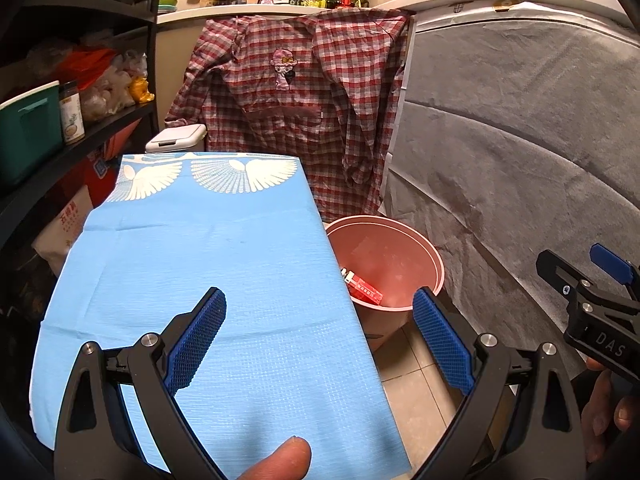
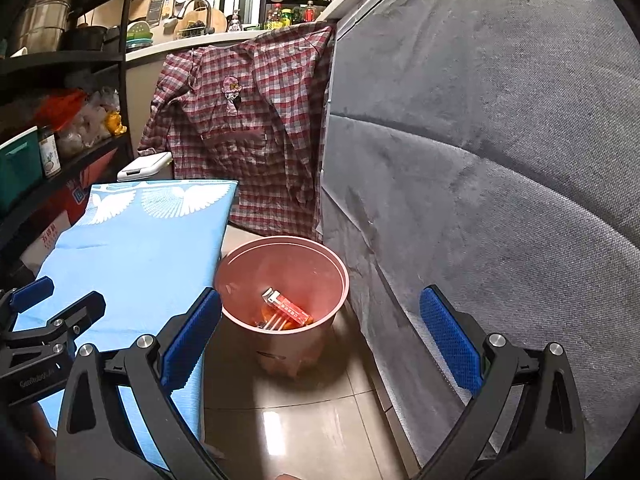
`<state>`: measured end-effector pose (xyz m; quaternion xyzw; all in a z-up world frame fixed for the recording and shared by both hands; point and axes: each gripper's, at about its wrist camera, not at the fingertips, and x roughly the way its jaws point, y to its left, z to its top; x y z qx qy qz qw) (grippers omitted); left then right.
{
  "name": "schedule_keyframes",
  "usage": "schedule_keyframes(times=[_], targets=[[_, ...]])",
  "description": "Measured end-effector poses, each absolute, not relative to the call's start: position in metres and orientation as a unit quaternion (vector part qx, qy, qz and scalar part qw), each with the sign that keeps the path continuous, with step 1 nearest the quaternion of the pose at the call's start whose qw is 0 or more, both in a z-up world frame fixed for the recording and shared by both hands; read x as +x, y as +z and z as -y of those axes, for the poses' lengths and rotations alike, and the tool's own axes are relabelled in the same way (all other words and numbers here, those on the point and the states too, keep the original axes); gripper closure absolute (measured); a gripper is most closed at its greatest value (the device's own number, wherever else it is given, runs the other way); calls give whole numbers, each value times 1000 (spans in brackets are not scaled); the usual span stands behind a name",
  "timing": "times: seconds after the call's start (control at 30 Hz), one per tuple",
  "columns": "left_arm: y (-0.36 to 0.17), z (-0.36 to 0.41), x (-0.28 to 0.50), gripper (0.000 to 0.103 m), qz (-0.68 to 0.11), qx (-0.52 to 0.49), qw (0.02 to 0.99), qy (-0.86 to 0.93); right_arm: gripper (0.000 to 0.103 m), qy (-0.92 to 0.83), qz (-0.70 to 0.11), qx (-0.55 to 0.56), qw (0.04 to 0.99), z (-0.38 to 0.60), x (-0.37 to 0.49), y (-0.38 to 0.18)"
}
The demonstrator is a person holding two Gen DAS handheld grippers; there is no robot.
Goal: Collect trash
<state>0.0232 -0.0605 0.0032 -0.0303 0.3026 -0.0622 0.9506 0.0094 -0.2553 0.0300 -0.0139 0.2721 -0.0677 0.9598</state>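
From the left wrist, the left hand-held gripper [image 1: 320, 340] gapes wide and empty above the bare blue-clothed worktop [image 1: 200, 280]; nothing is left there to pick.

From the right wrist, the right hand-held gripper [image 2: 320, 344] hangs spread and empty over the round pink plastic bin [image 2: 280, 276], where the red carton [image 2: 292, 309] lies, apparently dropped.

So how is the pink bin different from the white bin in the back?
The pink bin is round and open on top, with a red packet and other trash inside. The white bin looks boxy with its lid shut, so its contents are hidden. The pink one stands beside the blue-covered table; the white one sits behind it.
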Motion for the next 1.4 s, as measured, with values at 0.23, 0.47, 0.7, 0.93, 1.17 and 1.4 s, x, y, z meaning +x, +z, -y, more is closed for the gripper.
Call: schedule_keyframes(times=[0.23, 0.47, 0.7, 0.93, 1.17, 1.4], targets=[[3, 61, 24, 12, -306, -32, 950, -63, 5, -68, -272, -14, 960, 256, 10, 30], [3, 61, 24, 12, -306, -28, 949, -64, 5, -67, -272, -13, 960, 257, 11, 29], [4, 61, 24, 11, -305, -27, 950, -63, 5, -67, -272, -14, 960, 258, 13, 29], [6, 62, 24, 11, -304, -22, 950, -64, 5, -67, -272, -14, 960, 258, 13, 29], [5, 64, 24, 11, -307, -20, 949, -62, 5, -68, -273, -16, 959, 260, 14, 28], [2, 62, 24, 12, -310, -18, 948, -64, 5, -68, -273, -17, 959, 260, 15, 28]])
